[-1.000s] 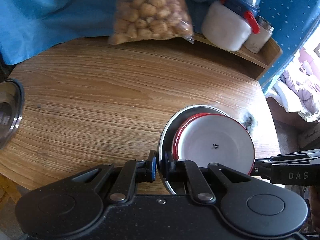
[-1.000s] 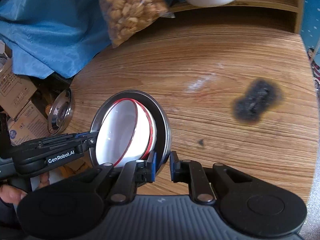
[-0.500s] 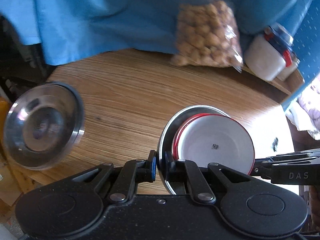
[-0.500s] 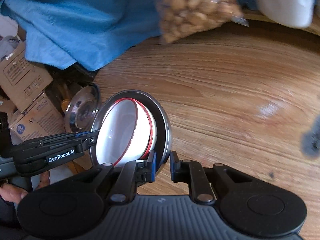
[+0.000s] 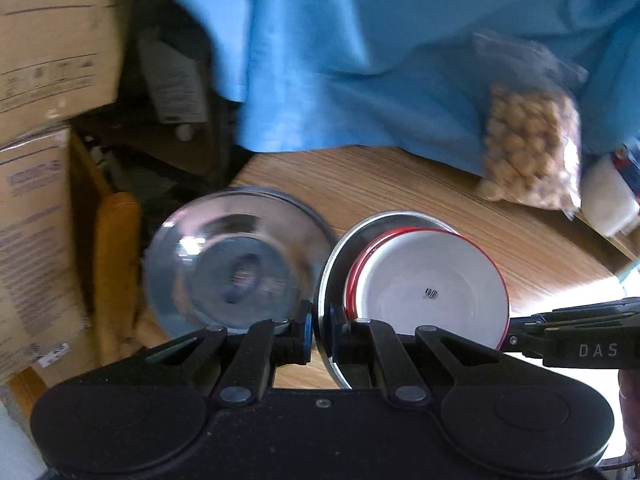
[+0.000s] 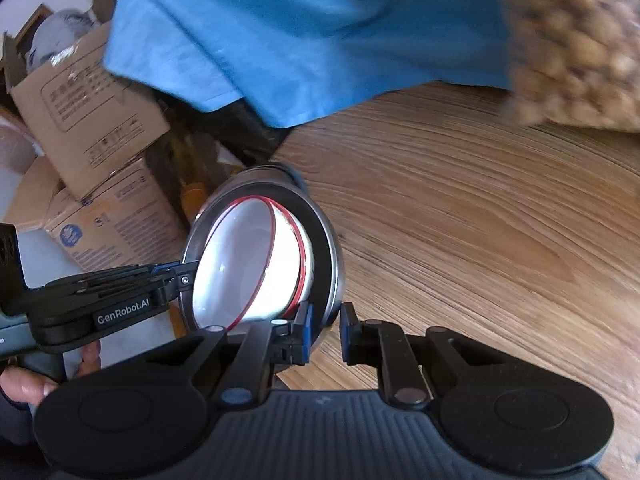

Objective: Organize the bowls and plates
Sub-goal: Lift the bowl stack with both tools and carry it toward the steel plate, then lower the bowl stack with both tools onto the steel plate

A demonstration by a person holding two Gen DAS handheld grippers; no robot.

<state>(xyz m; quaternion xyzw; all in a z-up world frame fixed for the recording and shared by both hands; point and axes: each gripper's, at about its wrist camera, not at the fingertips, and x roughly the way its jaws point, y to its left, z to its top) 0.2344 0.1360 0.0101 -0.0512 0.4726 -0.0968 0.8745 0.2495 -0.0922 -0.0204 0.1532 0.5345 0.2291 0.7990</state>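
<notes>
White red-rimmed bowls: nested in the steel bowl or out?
Nested. The white bowls sit inside the steel bowl, whose rim rings them in both views.

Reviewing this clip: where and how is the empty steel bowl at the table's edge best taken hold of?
Probably by its thin flared rim: one finger inside, one outside, coming from above. The empty steel bowl sits upright and open near the table edge; its wall is too wide to span. The carried steel bowl with the white red-rimmed bowls is held that way by the left gripper and right gripper.
</notes>
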